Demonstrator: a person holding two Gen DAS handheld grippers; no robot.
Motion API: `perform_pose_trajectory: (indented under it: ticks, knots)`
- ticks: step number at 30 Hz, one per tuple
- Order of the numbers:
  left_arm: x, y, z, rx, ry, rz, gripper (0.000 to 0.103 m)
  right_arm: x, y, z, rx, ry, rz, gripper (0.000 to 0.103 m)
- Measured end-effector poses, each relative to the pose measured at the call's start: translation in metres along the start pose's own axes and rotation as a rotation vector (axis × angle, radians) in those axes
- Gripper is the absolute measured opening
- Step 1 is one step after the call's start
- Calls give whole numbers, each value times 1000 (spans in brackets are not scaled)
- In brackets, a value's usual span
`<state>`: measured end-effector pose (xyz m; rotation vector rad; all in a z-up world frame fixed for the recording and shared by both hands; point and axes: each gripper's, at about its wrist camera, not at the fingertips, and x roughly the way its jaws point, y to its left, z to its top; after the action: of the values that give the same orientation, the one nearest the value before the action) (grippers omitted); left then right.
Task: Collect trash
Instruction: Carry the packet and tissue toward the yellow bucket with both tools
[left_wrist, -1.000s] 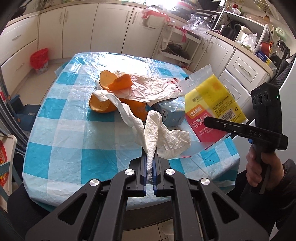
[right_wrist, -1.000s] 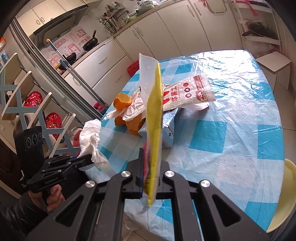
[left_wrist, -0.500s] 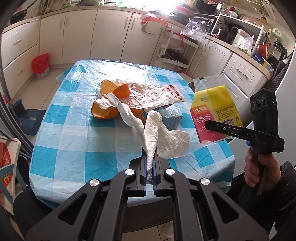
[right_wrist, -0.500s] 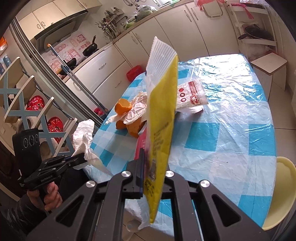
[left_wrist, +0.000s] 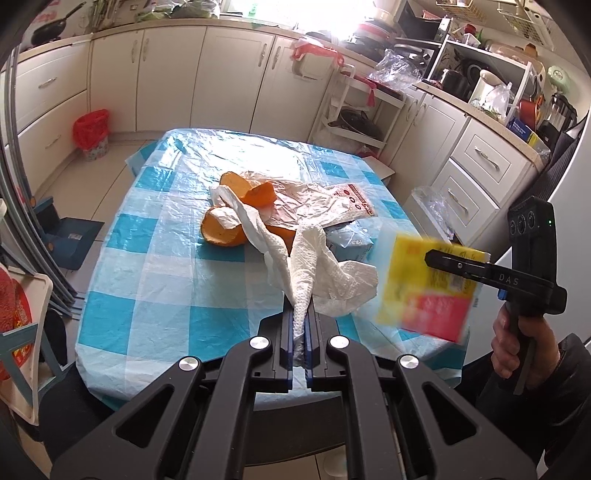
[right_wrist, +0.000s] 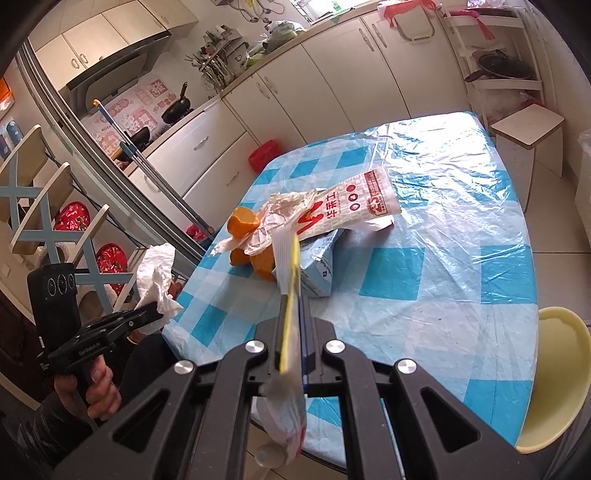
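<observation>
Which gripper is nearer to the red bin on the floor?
Left. The left gripper is on the red bin's side of the table; the right gripper is at the opposite edge.

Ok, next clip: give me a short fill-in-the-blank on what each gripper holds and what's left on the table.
1. The left gripper is shut on a white ____.
2. The right gripper holds a wrapper that is mostly ____ with a red patch.
3. The peels on the checked table are ____ in colour.
4. The small bin on the floor by the cabinets is lined in ____.

Missing words: paper towel; yellow; orange; red
</observation>
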<state>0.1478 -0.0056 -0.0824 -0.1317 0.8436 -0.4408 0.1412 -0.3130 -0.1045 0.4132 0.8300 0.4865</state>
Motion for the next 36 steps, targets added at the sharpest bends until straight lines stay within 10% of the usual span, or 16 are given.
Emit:
perform_pose_trajectory:
  ticks: [36]
  knots:
    - [-19, -24, 6, 29, -37, -76, 4, -58, -22, 4, 61, -181, -53, 5]
